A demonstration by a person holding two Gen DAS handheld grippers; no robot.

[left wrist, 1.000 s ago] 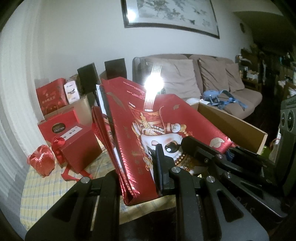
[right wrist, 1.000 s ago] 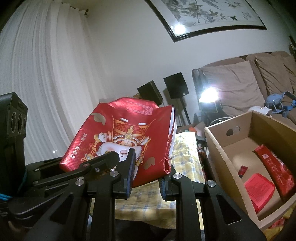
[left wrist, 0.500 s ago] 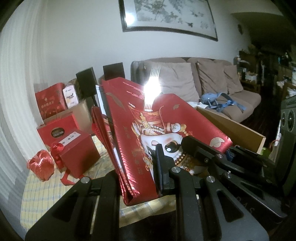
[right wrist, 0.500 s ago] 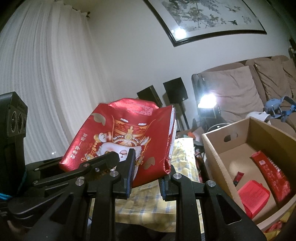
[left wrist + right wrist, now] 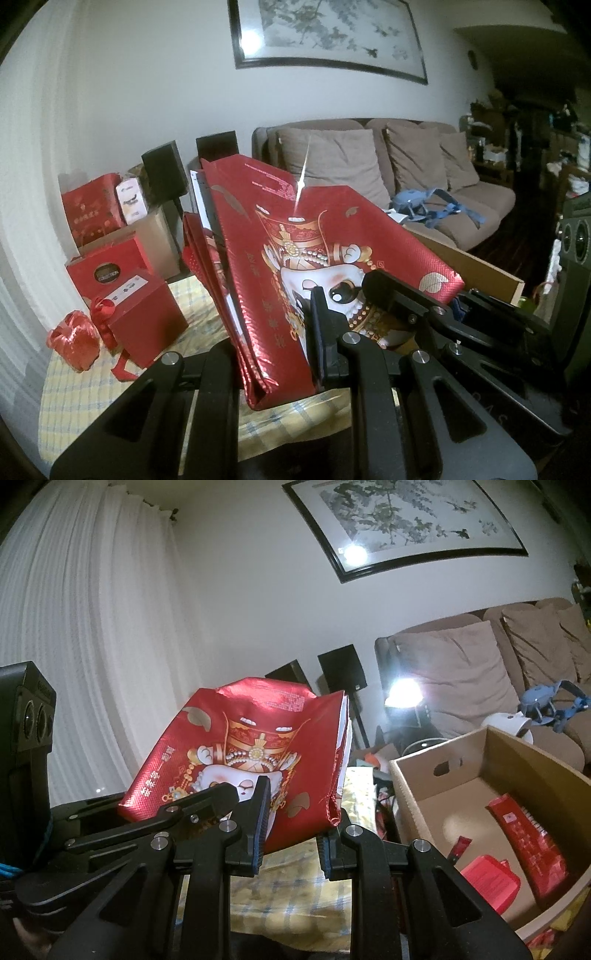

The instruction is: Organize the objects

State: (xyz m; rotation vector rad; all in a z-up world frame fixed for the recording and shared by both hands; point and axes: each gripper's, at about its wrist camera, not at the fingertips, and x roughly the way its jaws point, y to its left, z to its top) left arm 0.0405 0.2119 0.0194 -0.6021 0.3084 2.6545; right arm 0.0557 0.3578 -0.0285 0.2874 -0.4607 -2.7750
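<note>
A red foil gift bag (image 5: 258, 236) (image 5: 258, 734) with a cartoon figure printed on it hangs tilted above the checked tablecloth (image 5: 74, 387). My left gripper (image 5: 273, 358) is shut on the bag's folded lower edge. My right gripper (image 5: 291, 830) is shut on the bag's opposite lower corner, and one of its fingers (image 5: 391, 291) lies across the printed face in the left wrist view. In the right wrist view the left gripper's finger (image 5: 207, 801) crosses the print. The bag's handles are hidden.
Red gift boxes (image 5: 144, 314) (image 5: 107, 266) and a red ribbon ball (image 5: 74, 339) stand on the cloth at the left. An open cardboard box (image 5: 424, 786) at the right holds red packets (image 5: 524, 834). Behind are speakers (image 5: 164, 173) and a sofa (image 5: 406, 166).
Both grippers keep the same hold on the bag. The bright glare on the foil in the left wrist view has shrunk to a thin streak.
</note>
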